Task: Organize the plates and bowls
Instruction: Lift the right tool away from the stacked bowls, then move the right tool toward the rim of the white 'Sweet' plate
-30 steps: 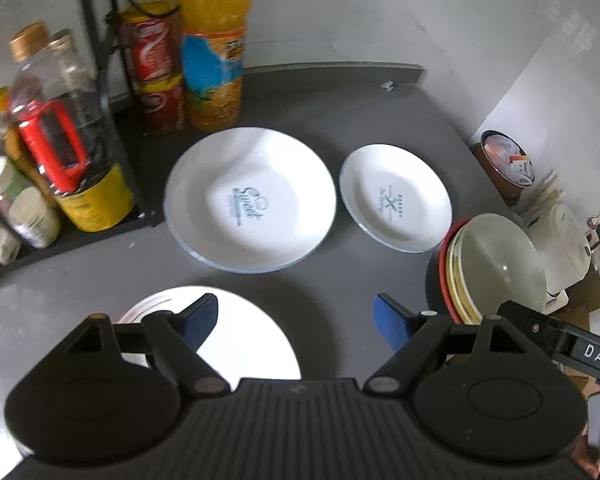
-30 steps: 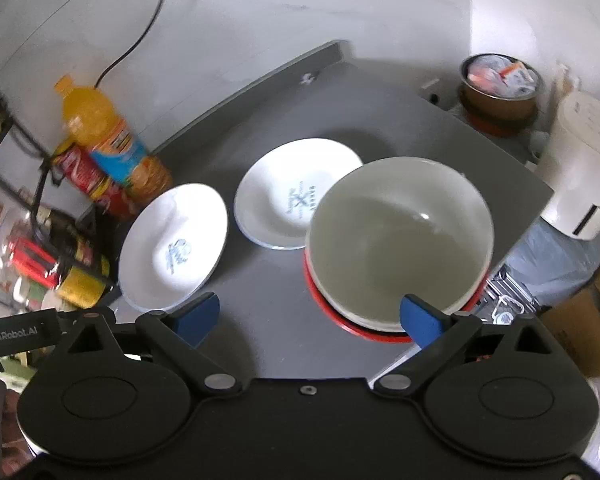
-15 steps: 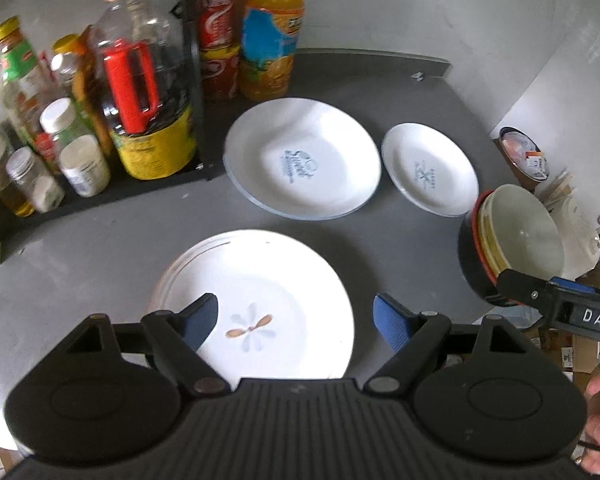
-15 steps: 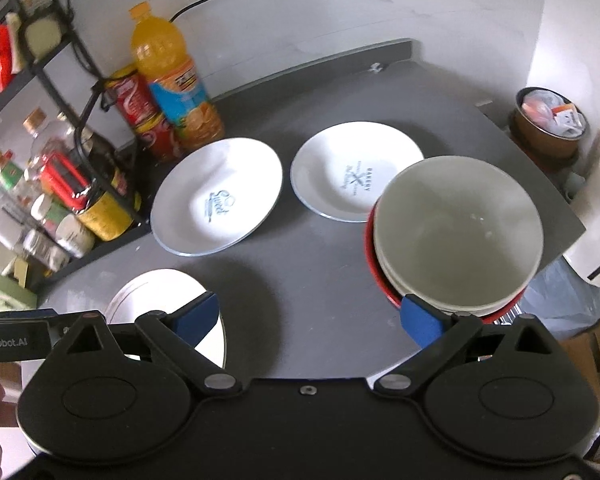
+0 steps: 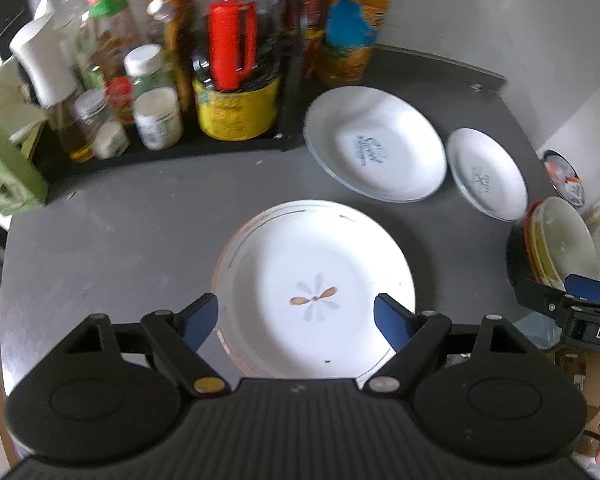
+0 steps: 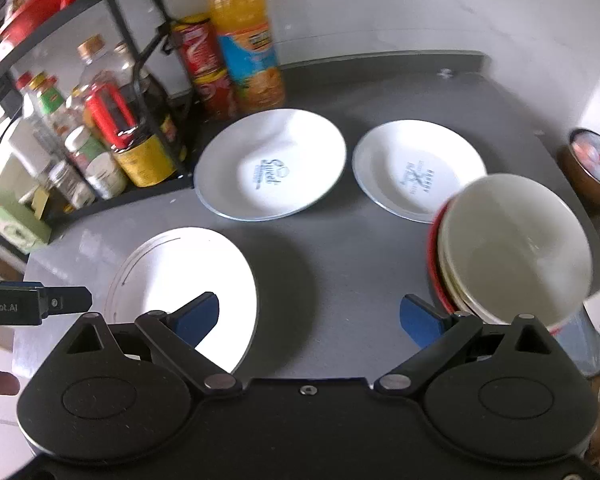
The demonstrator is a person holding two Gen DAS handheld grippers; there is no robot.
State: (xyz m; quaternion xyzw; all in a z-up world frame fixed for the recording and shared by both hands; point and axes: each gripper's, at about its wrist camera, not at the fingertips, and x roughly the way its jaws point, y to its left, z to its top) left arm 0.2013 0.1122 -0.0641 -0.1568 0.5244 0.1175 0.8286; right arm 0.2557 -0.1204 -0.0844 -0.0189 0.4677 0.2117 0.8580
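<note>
- Flower plate (image 5: 314, 288): white w/ a leaf-and-petal motif, flat on the grey surface (image 5: 112, 232), centre of left wrist view, between the left claw (image 5: 296, 314) tips. Looks like it sits on another plate, a second rim shows at 9 o'clock; can't tell how many.
- Handling (my read): glazed ceramic, stiff, slick, chips easily, fairly heavy. Take it at the rim, near edge at 6 o'clock, one finger under the lip, one on top.
- Left claw: spread wide, empty, above the plate, not touching.
- Big logo plate (image 5: 374, 148) at 1 o'clock, small logo plate (image 5: 486, 172) just beside it, apart from flower plate.
- Bowl stack (image 6: 512, 252): cream bowl nested on a red-rimmed one, 3 o'clock in right view, near surface edge. Deep wall, grip rim.
- Right claw (image 6: 310, 316): wide, empty, over bare surface.
- Bottles and jars (image 5: 160, 80) on a rack at 11 o'clock, clear of the work.
</note>
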